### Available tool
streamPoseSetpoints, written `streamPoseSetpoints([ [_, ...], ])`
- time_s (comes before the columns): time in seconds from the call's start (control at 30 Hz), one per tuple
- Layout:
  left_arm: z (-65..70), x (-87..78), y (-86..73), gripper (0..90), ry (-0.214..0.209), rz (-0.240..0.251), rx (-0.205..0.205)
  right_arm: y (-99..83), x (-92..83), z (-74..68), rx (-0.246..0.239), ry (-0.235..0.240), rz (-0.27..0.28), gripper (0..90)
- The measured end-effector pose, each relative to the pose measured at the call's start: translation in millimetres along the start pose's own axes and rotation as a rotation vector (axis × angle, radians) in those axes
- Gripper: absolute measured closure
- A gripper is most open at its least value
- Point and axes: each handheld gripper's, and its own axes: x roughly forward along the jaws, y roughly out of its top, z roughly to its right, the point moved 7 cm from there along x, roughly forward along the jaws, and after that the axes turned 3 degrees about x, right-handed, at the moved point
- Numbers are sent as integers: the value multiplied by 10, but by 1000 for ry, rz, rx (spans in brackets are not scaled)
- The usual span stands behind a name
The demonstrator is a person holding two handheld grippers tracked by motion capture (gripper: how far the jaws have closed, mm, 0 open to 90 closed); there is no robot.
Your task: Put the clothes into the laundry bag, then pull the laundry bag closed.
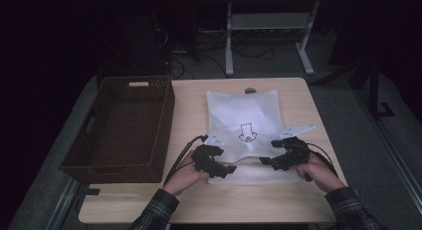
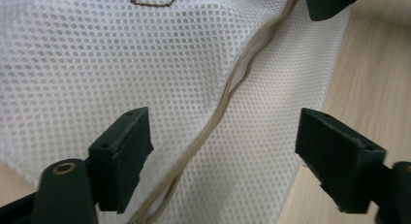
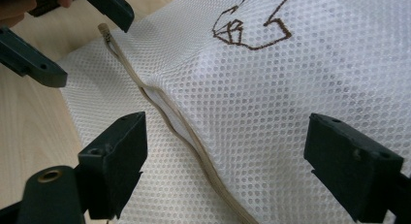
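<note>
mesh bag (image 1: pixel 244 118) – flat on the worktop (image 1: pixel 191 115), near edge folded, beige cord (image 3: pixel 194 136) along the fold | left gripper (image 1: pixel 230 171) – jaws apart over the fold, clamping nothing | right gripper (image 1: pixel 263 161) – jaws apart, same | wicker basket (image 1: pixel 122 128) – left of bag

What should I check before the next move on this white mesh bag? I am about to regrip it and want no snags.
1. Left claw open, pads off the mesh bag: ok.
2. Right claw open, nothing pinched: ok.
3. Bag lies wholly on the table: ok.
4. Beige cord along the fold free of both claws: ok.
5. Wicker basket beside the bag, apart from it: ok.
6. Bag flat, without creases: not ok, it bulges at the fold.
</note>
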Motion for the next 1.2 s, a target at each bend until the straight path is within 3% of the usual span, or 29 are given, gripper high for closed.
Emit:
streamPoseSetpoints([
  [0.13, -32, -107, -80, 195, 52, 1, 1, 10, -5, -31, -5, 7, 4, 147],
  [0.37, -62, -292, -285, 194, 97, 3, -22, 48, -27, -116, -42, 38, 14, 146],
  [0.77, -19, -487, -570, 184, 164, 16, -68, 197, 104, -374, -143, 78, -50, 157],
  [0.87, -3, -521, -645, 184, 168, 12, -74, 241, 156, -417, -166, 85, -49, 251],
  [1.13, 55, -599, -799, 184, 176, 11, -101, 383, 309, -566, -213, 106, -62, 383],
  [1.2, 58, -610, -813, 184, 178, 14, -107, 412, 361, -598, -206, 120, -59, 408],
])
